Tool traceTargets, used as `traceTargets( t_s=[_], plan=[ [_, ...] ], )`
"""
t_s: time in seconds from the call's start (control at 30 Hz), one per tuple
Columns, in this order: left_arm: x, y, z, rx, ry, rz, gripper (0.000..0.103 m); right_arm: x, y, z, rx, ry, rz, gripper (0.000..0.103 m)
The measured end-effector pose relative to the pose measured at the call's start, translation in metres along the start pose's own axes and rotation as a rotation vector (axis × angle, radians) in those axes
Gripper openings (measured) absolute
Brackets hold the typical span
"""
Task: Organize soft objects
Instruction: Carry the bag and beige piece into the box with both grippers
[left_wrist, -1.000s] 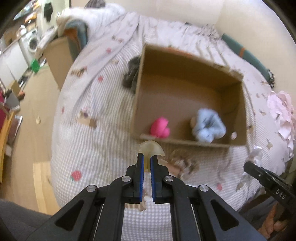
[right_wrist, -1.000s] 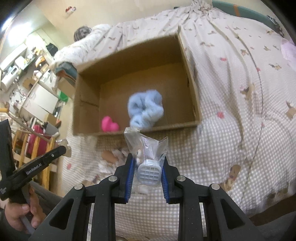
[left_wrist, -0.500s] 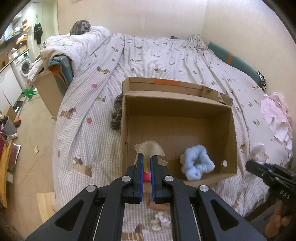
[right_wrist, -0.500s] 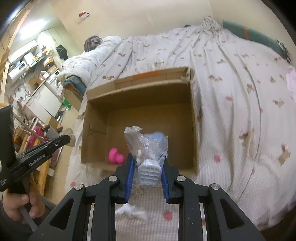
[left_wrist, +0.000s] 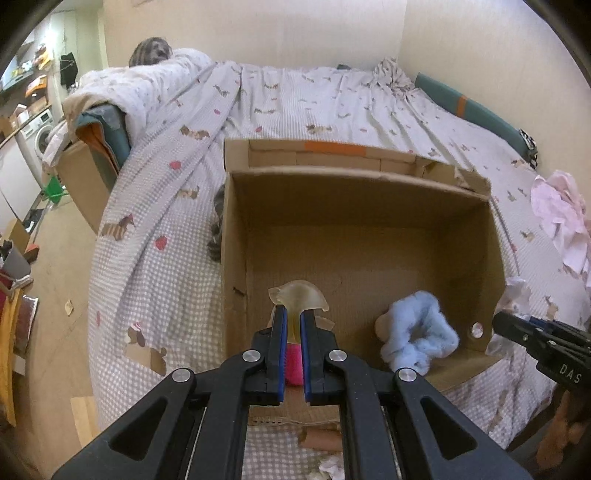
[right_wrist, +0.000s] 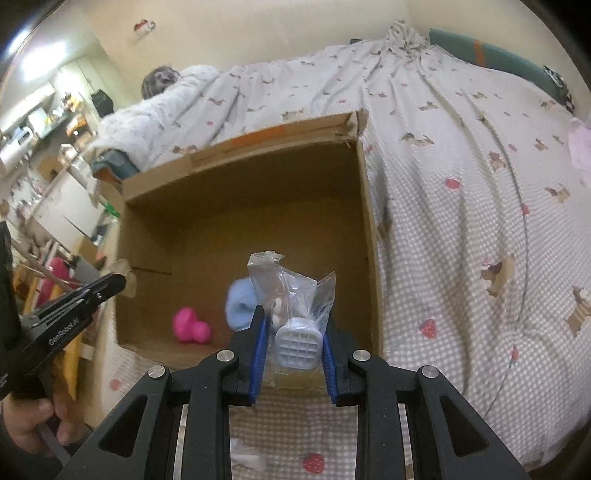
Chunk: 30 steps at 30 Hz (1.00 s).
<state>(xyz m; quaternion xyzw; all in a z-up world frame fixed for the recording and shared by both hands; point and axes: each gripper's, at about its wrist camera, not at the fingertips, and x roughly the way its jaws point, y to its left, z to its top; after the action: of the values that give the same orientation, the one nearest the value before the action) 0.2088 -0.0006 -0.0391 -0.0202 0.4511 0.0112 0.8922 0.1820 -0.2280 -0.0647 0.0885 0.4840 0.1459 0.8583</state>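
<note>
Left wrist view is showing the left claw (left_wrist: 293, 325) pinching a pale translucent rubbery piece (left_wrist: 298, 297), its fingers nearly closed, hovering over the near edge of an open cardboard box (left_wrist: 354, 206) sitting on a bed (left_wrist: 295, 96); a pink soft toy (left_wrist: 293, 363) and a fluffy blue scrunchie (left_wrist: 419, 338) are lying inside the box, near its front wall; right wrist view is showing the right claw (right_wrist: 293, 345) gripping a clear plastic bag (right_wrist: 291, 291) holding a white ribbed item (right_wrist: 298, 345), part open around it, above the box's near edge.
</note>
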Motion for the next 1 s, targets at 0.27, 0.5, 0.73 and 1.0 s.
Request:
traceTargets(
  t_s=[0.27,0.5,0.73,1.0],
  plan=[
    [0.015,0.000,-0.004,-0.015,0.024,-0.018,0.007,0.018,-0.002,-0.004,-0.019,0.050,-0.067,0.028],
    [0.018,0.003,-0.005,-0.038,0.032,-0.026,0.007,0.026,-0.001,-0.007,-0.032,0.081,-0.102,0.028],
    [0.018,0.006,-0.005,-0.049,0.034,-0.029,0.007,0.027,-0.001,-0.007,-0.028,0.083,-0.100,0.028],
    [0.014,0.004,-0.005,-0.042,0.017,-0.041,0.007,0.027,0.001,-0.008,-0.029,0.081,-0.097,0.028]
  ],
)
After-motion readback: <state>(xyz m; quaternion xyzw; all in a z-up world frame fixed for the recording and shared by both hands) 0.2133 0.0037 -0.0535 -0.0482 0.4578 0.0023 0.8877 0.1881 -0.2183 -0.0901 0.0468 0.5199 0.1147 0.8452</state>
